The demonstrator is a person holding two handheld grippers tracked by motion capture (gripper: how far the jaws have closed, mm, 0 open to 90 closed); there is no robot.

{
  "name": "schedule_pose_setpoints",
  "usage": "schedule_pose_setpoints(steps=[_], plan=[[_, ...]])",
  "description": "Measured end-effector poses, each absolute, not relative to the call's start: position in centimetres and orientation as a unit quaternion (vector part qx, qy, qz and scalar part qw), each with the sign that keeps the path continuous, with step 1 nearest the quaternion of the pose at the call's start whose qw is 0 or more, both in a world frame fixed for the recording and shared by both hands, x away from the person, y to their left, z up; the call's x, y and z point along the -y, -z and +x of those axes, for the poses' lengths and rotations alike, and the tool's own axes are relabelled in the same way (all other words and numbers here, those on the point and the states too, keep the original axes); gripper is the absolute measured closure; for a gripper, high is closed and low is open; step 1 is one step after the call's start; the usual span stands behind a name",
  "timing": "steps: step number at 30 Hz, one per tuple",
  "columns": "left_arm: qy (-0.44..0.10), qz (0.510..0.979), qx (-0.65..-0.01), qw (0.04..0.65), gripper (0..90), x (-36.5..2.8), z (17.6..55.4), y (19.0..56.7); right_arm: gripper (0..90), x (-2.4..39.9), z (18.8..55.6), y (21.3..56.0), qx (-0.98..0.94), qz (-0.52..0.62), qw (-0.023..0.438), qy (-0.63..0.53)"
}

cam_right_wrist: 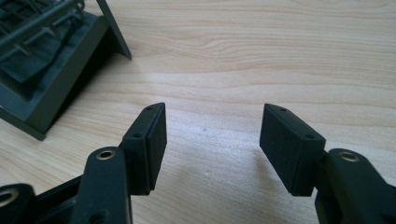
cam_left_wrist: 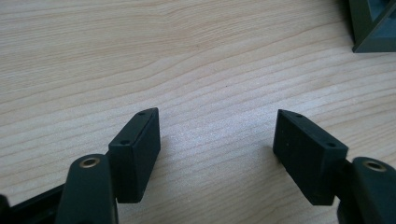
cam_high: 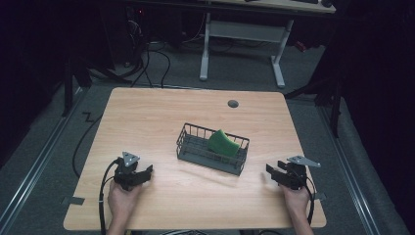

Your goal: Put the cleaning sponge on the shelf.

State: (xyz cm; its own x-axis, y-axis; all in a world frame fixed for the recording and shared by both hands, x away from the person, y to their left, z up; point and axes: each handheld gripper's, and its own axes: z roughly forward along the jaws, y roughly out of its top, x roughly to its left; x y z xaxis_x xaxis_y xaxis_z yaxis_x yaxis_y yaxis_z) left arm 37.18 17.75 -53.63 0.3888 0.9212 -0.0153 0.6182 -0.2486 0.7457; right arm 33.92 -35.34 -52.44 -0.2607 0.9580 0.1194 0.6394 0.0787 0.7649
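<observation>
Two grippers we held low over the tabletop [cam_high: 161, 112], left gripper [cam_high: 142, 175] spread and empty, right gripper [cam_high: 272, 174] spread and empty, wire basket [cam_high: 195, 154] between them, green sponge [cam_high: 222, 143] leaning inside.

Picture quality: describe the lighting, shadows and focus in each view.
High view: table lit, room around it dark, soft overall. Left gripper view: even light, faint shadows beneath the open left gripper, basket corner blurred. Right gripper view: sharp wood grain, right gripper close, slightly soft.
</observation>
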Motion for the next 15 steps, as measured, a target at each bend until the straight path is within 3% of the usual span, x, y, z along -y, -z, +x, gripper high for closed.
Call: schedule_pose_setpoints(steps=[15], plan=[[-0.221,0.758,-0.508,0.344,32.2,-17.73,37.17,53.64,36.4,34.41,34.22,52.98,-0.728,0.557,0.232,-0.326]])
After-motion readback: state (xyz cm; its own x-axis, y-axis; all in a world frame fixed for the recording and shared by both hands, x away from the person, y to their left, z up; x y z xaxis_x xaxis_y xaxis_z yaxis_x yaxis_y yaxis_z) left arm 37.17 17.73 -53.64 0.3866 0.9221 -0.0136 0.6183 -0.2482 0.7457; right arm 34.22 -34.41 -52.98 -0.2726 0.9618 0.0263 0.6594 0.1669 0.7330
